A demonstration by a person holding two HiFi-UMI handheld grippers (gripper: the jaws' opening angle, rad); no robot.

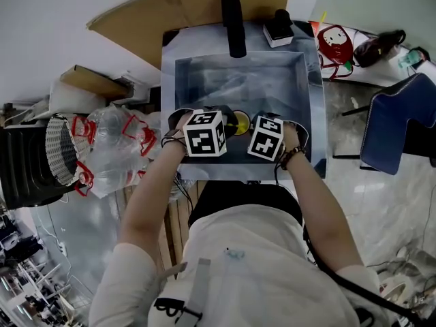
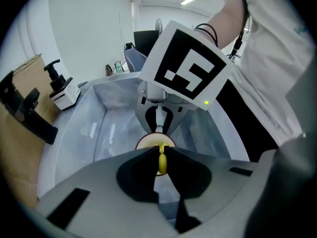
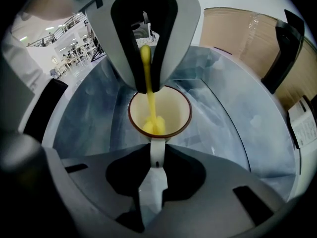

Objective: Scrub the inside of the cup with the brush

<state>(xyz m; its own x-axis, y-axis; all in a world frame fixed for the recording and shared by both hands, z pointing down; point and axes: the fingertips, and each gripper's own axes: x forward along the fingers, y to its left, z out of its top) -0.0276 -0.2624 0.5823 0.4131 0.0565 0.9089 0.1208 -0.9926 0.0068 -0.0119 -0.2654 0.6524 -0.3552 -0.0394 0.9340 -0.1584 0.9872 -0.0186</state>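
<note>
- There were two grippers, one cup, one brush, one faucet and one soap dispenser, all at or in a single sink [image 1: 204, 73].
- The right gripper [image 3: 156, 152] sat over the sink's near side. Its jaws were nearly together, clamped on the cup's white handle.
- The left gripper [image 2: 160, 152] sat beside it over the same near side, its jaws clenched on the brush's thin yellow handle.
- The cup [image 3: 174, 108], white with a dark rim, was inside the sink, between the two grippers, its mouth tipped toward the right gripper.
- The brush [image 3: 148, 95] ran from the left gripper down into the cup, and its yellow head lay at the cup's bottom.
- Only the right gripper view showed the cup's inside and the brush head there.
- The left gripper view showed just a sliver of the cup's rim past its jaws.
- The head view hid most of the cup under the two marker cubes.
- At the sink's far edge stood the black faucet [image 1: 233, 26], with the soap dispenser [image 1: 279, 27] just right of it.
- A cardboard sheet [image 1: 170, 12] rose beyond the sink's far edge.
</note>
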